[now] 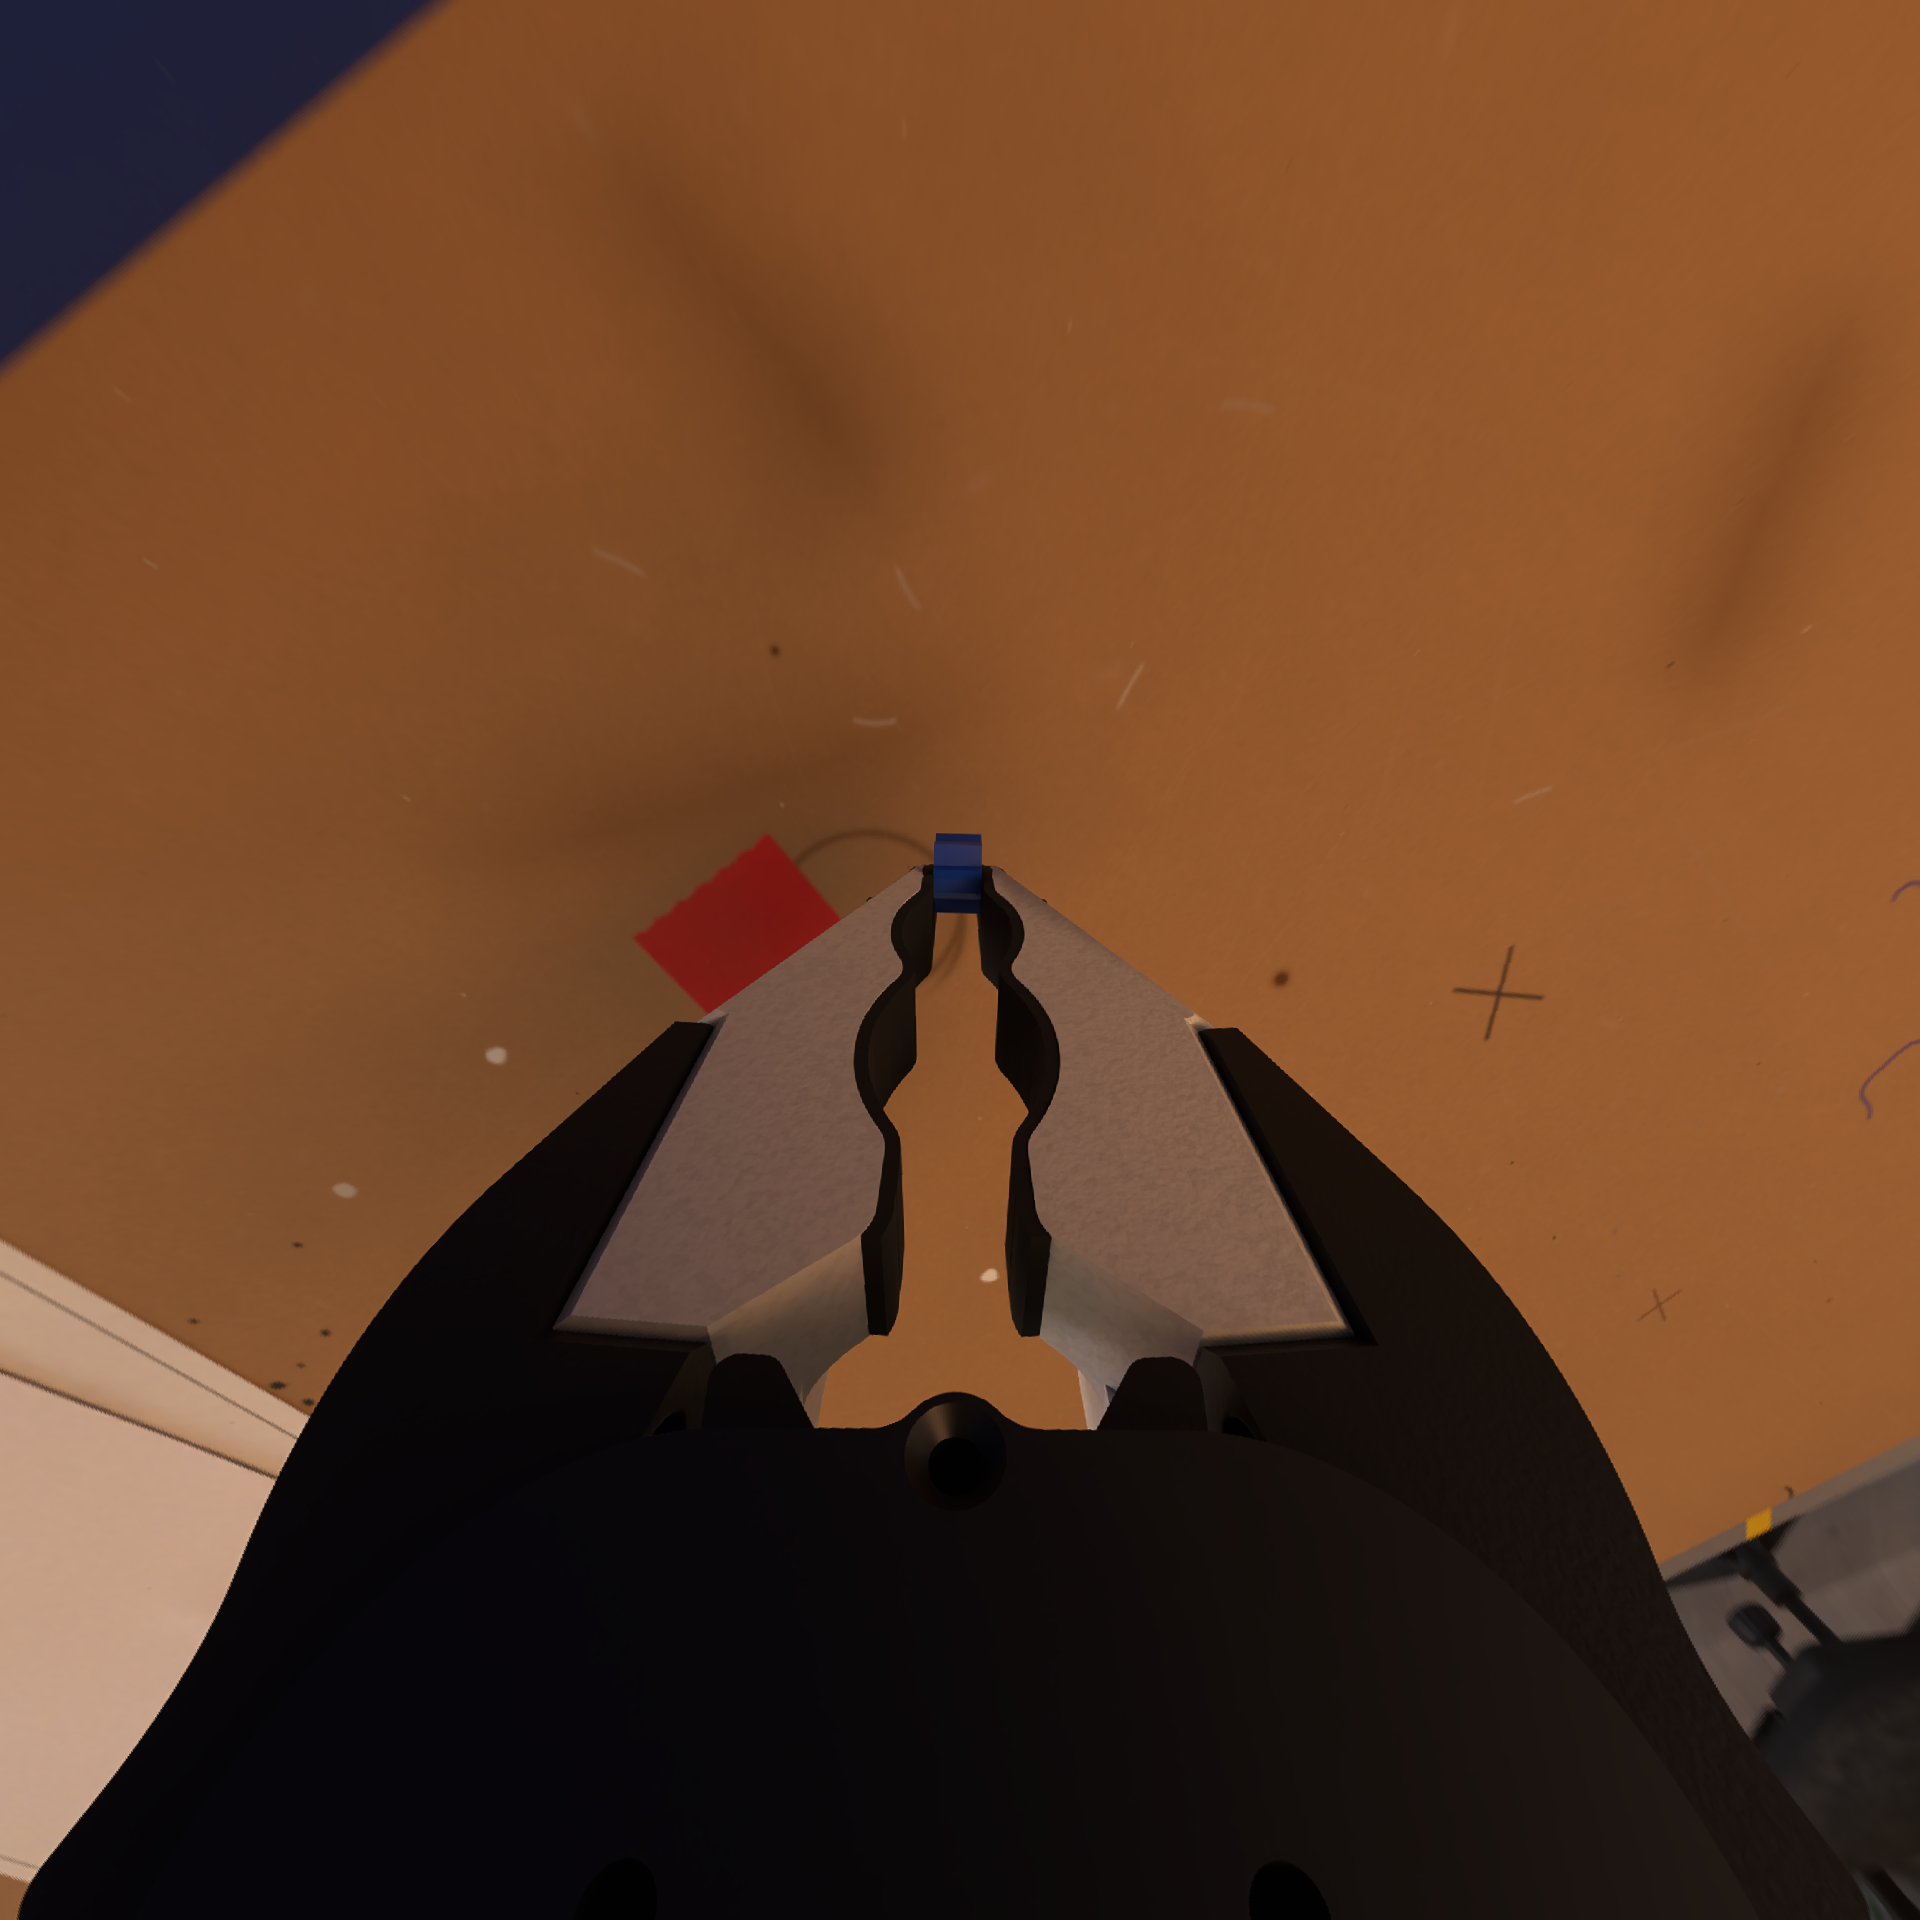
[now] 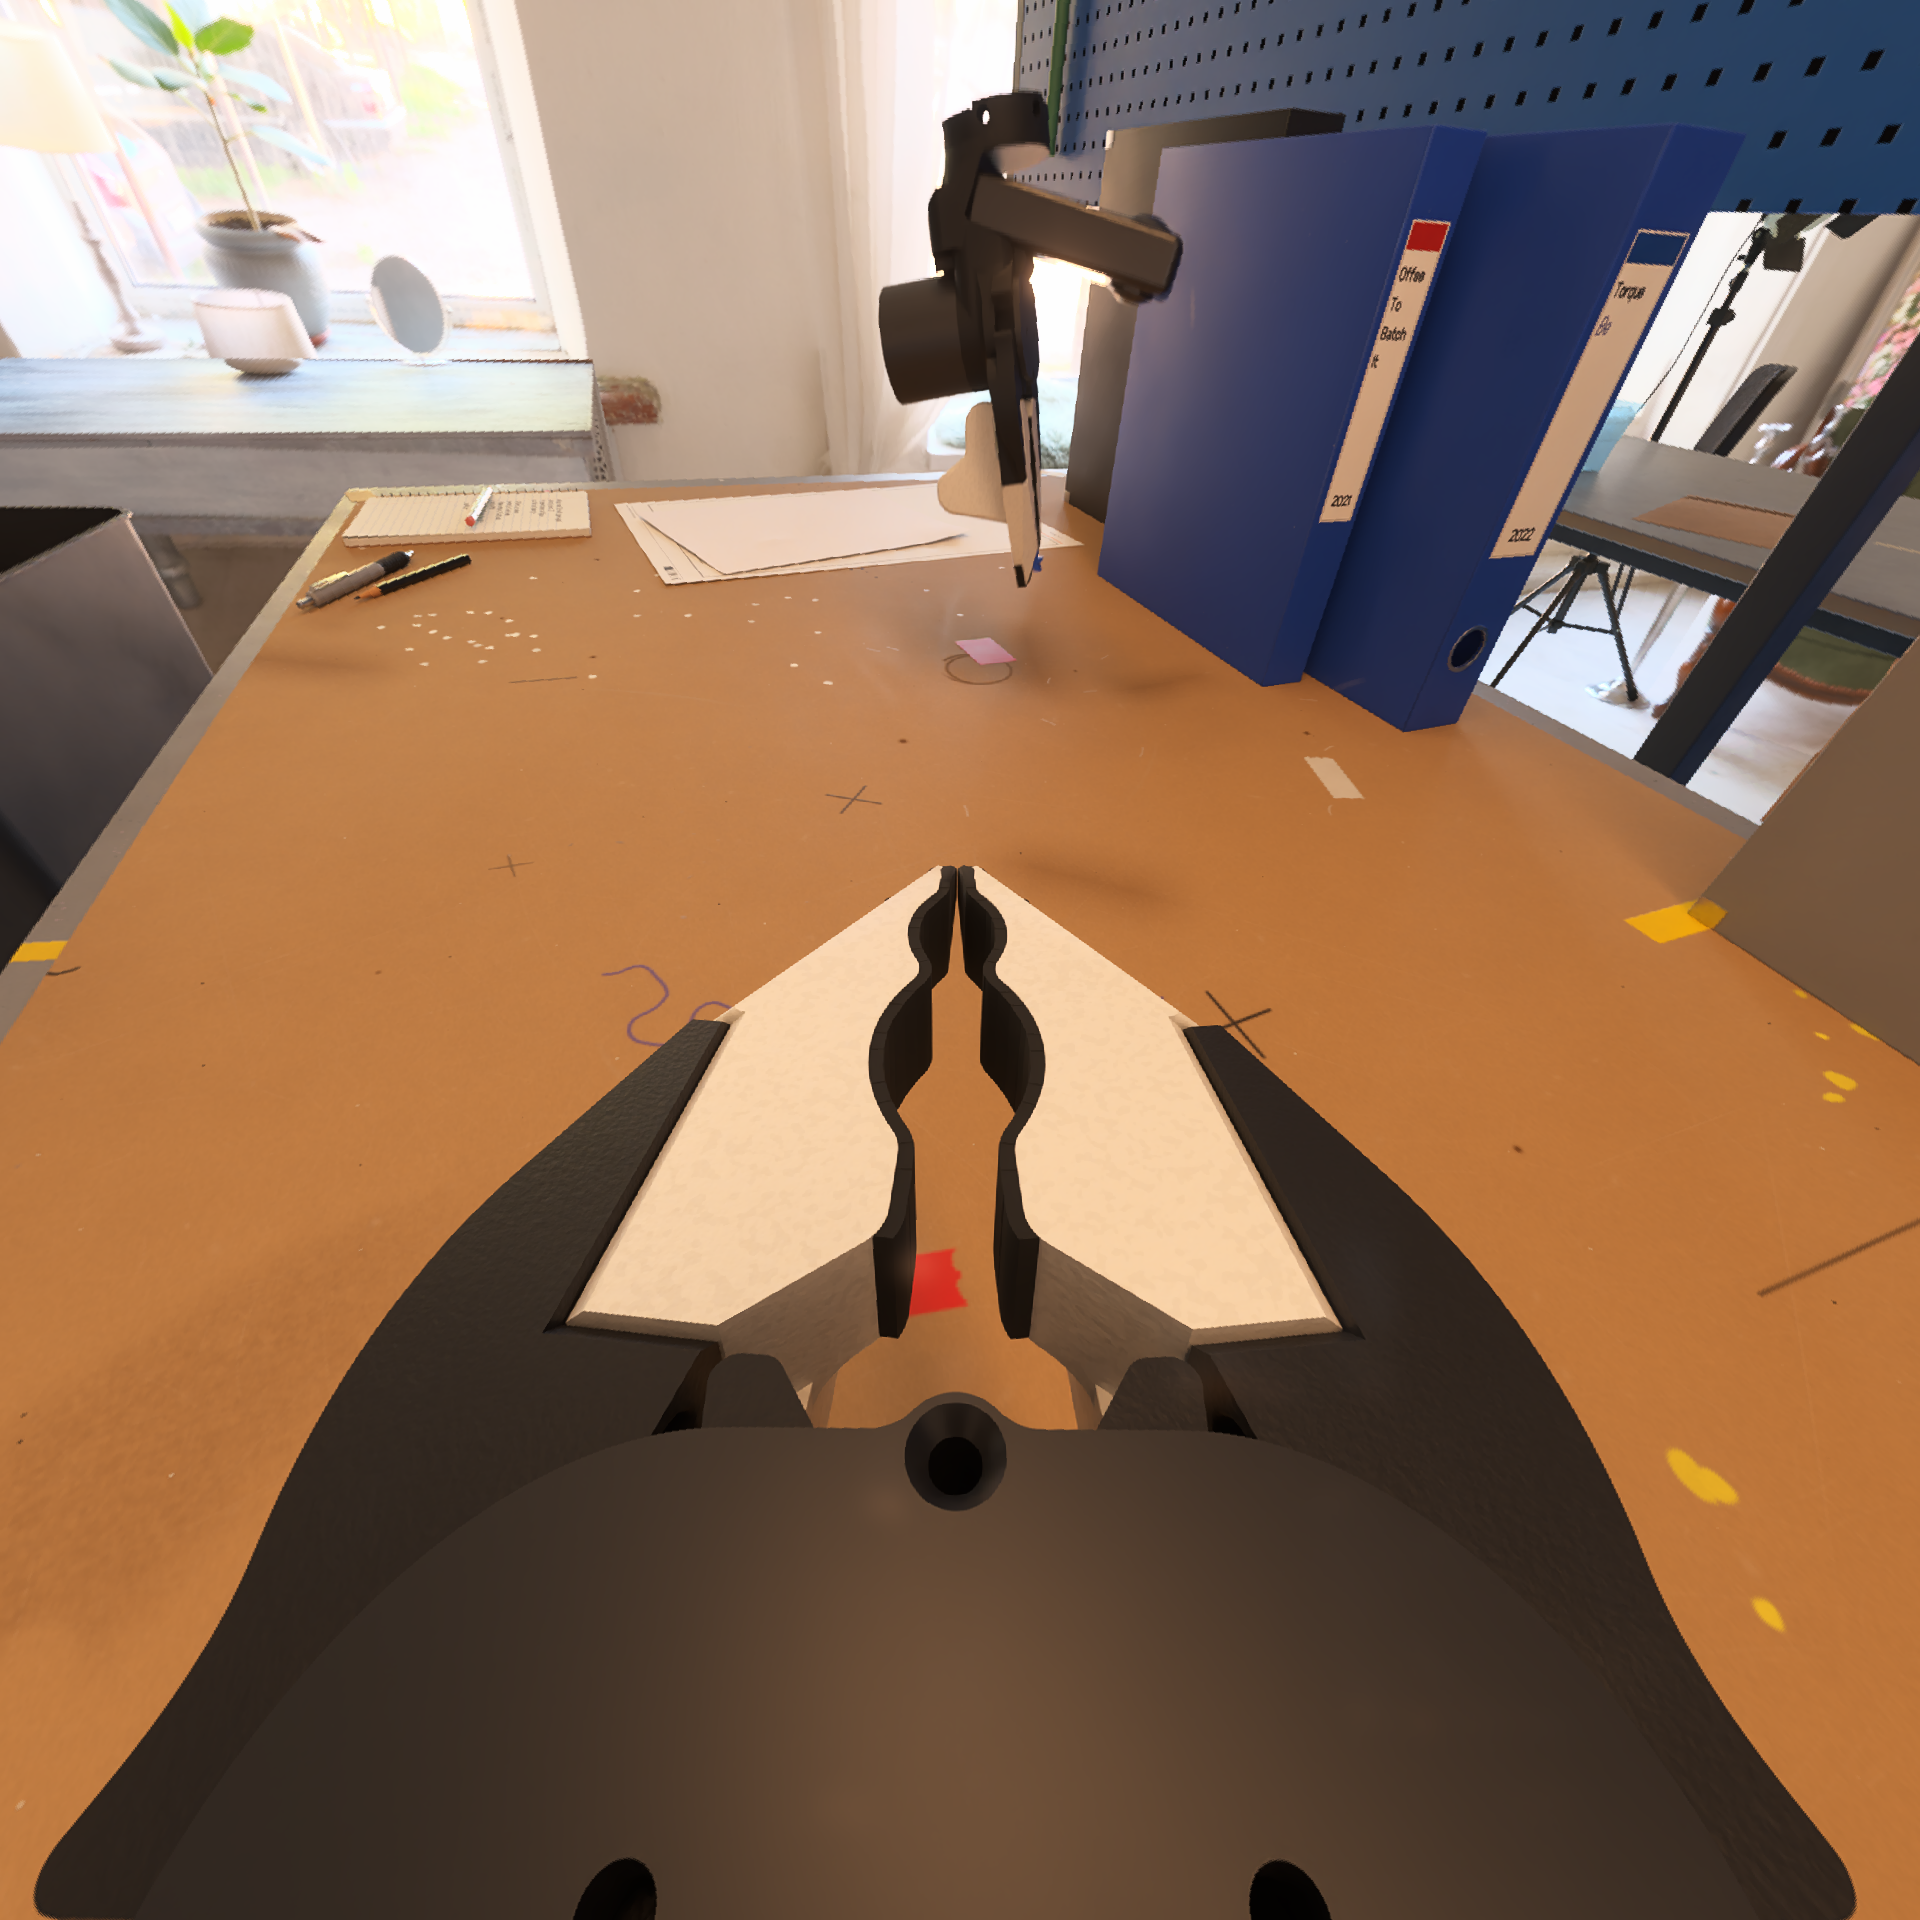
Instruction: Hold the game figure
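In the left wrist view my left gripper [image 1: 957, 878] is shut on a small blue game figure [image 1: 957, 857], pinched at the fingertips and held above the brown table [image 1: 1247, 520]. The figure's top sticks out past the tips. A red patch [image 1: 732, 920] lies on the table just left of the tips, beside a thin drawn circle. In the right wrist view the left gripper [image 2: 1023, 571] hangs point-down above a pink patch [image 2: 984, 651], a speck of blue at its tip. My right gripper [image 2: 956, 873] is shut and empty, low over the table.
Two blue binders [image 2: 1351, 395] stand at the back right under a blue pegboard [image 2: 1455, 62]. Loose papers [image 2: 810, 530], a notepad [image 2: 468, 514] and pens [image 2: 384, 577] lie at the far edge. A red patch [image 2: 935, 1280] shows between my right fingers. A grey box [image 2: 1829, 914] stands at the right.
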